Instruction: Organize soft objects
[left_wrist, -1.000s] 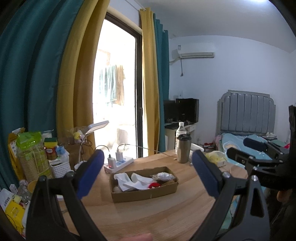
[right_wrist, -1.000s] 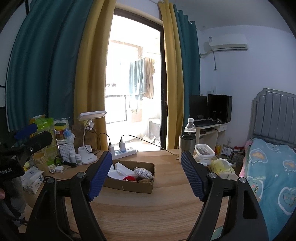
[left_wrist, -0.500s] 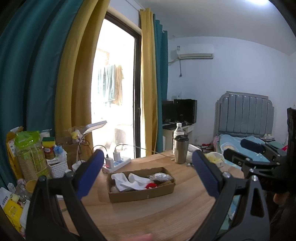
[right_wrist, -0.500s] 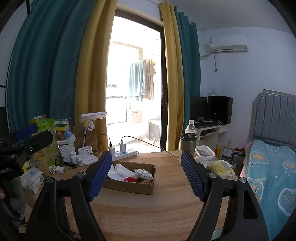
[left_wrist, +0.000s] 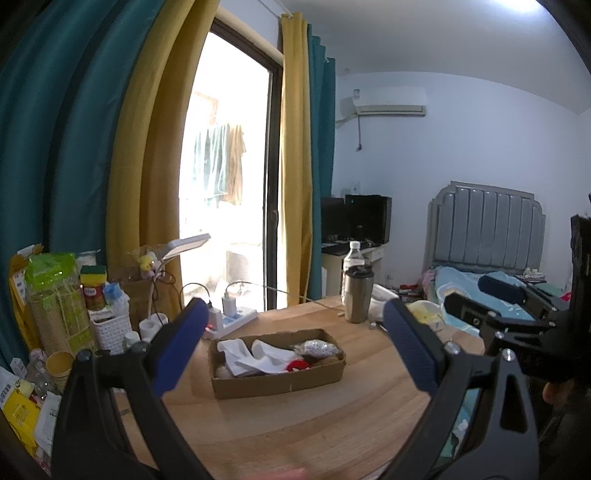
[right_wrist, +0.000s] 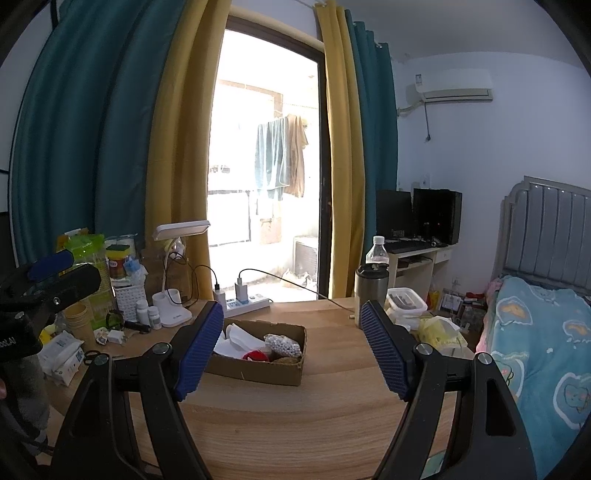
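A shallow cardboard box (left_wrist: 280, 382) (right_wrist: 258, 367) sits on the round wooden table (left_wrist: 295, 424) (right_wrist: 295, 417). It holds white socks (left_wrist: 255, 354) (right_wrist: 236, 341), a red soft item (left_wrist: 297, 365) (right_wrist: 255, 356) and a speckled pouch (left_wrist: 317, 347) (right_wrist: 282, 343). My left gripper (left_wrist: 293, 332) is open and empty, held above the table short of the box. My right gripper (right_wrist: 291, 334) is open and empty, likewise back from the box. Each gripper shows in the other's view, the right (left_wrist: 495, 295) and the left (right_wrist: 55, 273).
A steel tumbler (left_wrist: 356, 295) (right_wrist: 369, 293) and water bottle (right_wrist: 376, 253) stand behind the box. A power strip (left_wrist: 231, 319) (right_wrist: 247, 302), desk lamp (right_wrist: 177, 280), white basket (left_wrist: 110, 326), jars and packets crowd the left. A bed (right_wrist: 535, 332) lies right.
Both grippers have tilted up a little, so the box and table sit slightly lower and farther in view. Both stay open and empty.
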